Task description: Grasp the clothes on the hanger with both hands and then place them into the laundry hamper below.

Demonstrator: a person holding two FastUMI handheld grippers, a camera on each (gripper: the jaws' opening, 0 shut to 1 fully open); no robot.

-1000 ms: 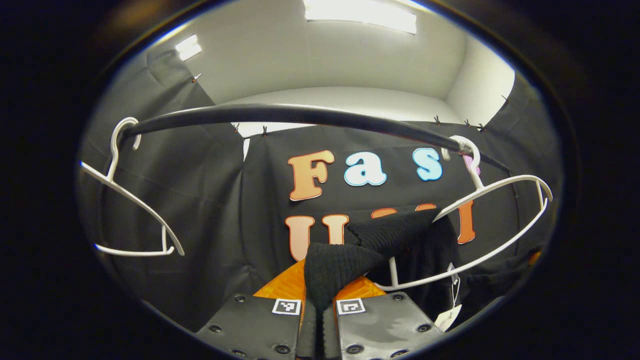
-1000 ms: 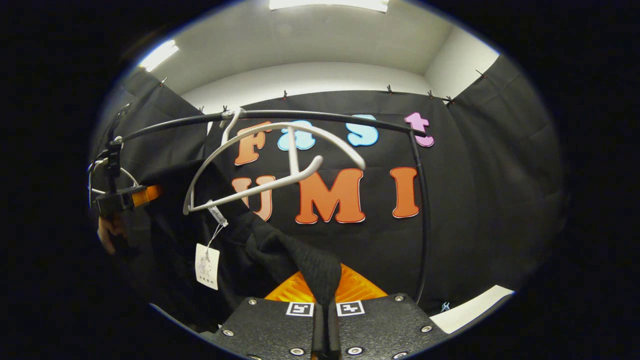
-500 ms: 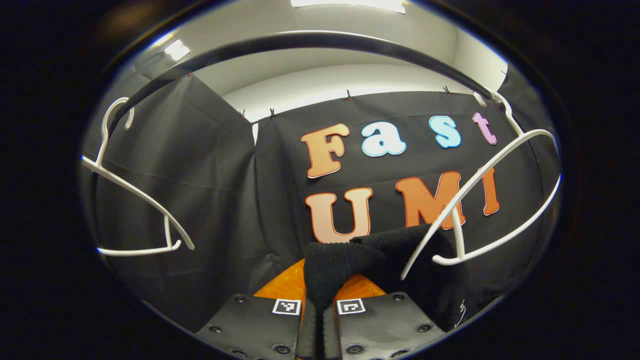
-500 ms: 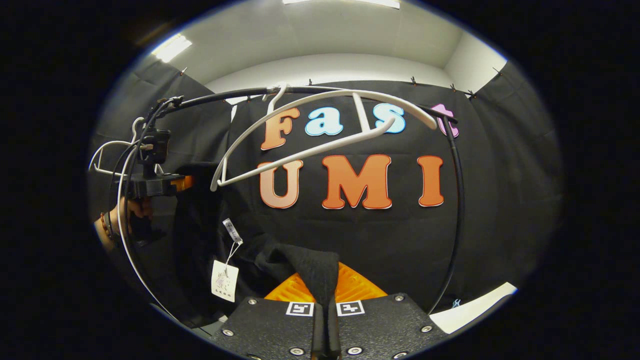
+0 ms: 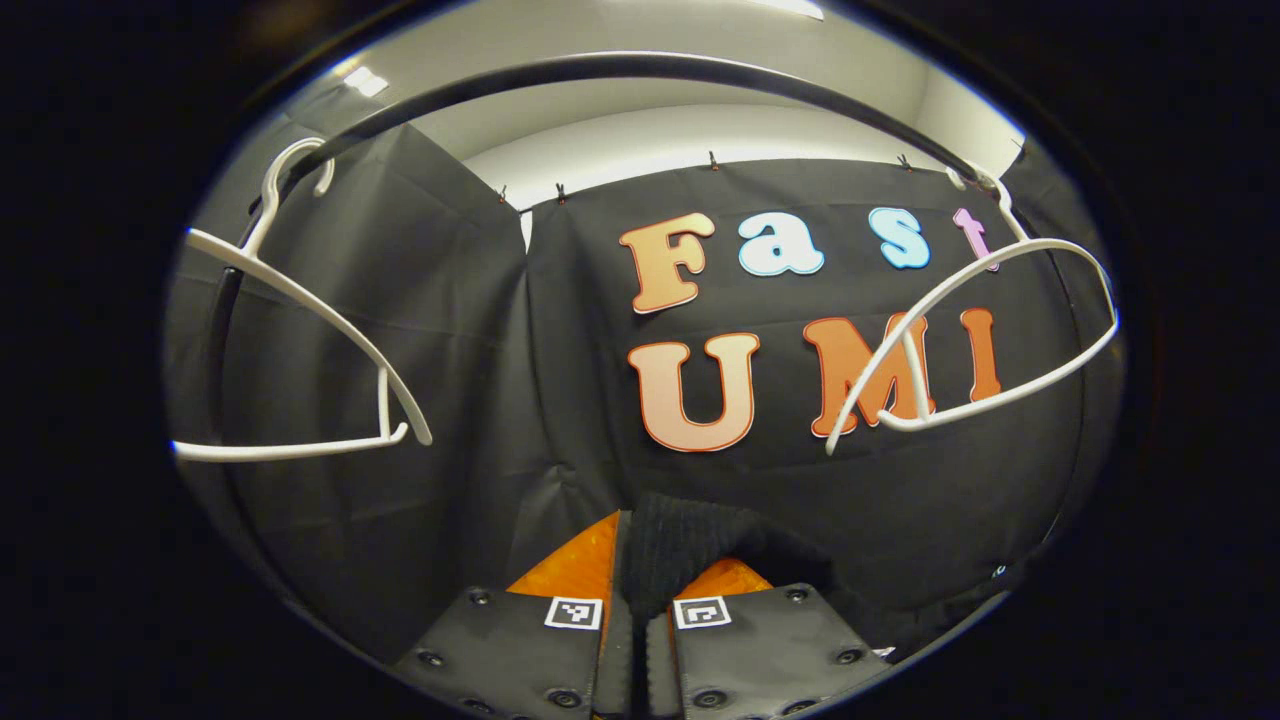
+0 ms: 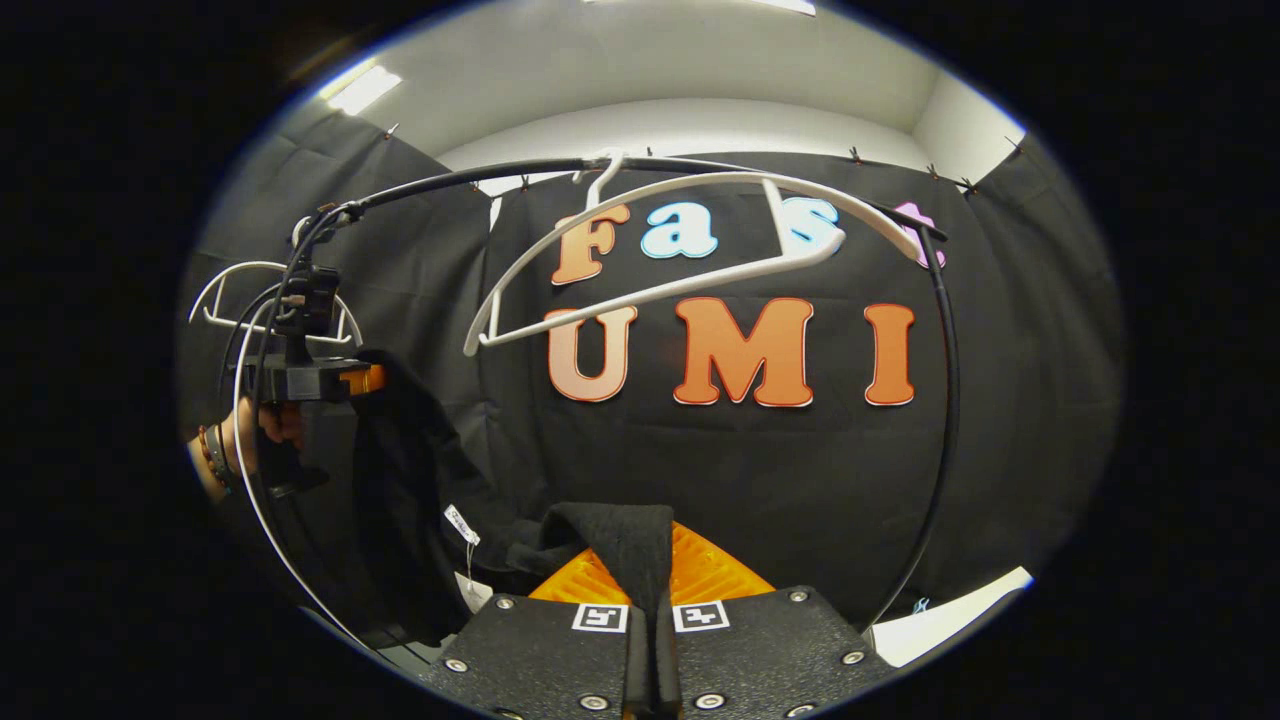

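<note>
Left gripper view. At the bottom centre, the left gripper [image 5: 640,612] with its fingers pressed together on a fold of the black ribbed knit garment [image 5: 680,545], which bunches up just above the fingertips and trails toward the lower right. Across the top, arching from the upper left to the upper right, a black metal clothes rail [image 5: 620,66]. At the left, hooked over that rail, a bare white plastic hanger [image 5: 300,300]. At the right, a second white plastic hanger [image 5: 985,340], also hooked on the rail and tilted, nothing draped on it. Behind everything, the black cloth wall [image 5: 420,330], with a white room wall [image 5: 700,145] above it.

Right gripper view. At the bottom centre, the right gripper [image 6: 648,615], fingers closed tight on another part of the same garment [image 6: 625,545]; from there the knit runs left and up as a dark hanging drape. At the lower left, a small white paper tag [image 6: 474,590] dangling on a string from the fabric (print too small to tell). At the far left, the left gripper [image 6: 365,380] gripped in a person's hand [image 6: 270,425], garment hanging from its tip. In the upper middle, the tilted hanger [image 6: 680,245] on the rail [image 6: 480,178], well above the garment. At the lower right, a strip of white surface [image 6: 950,610].
</note>
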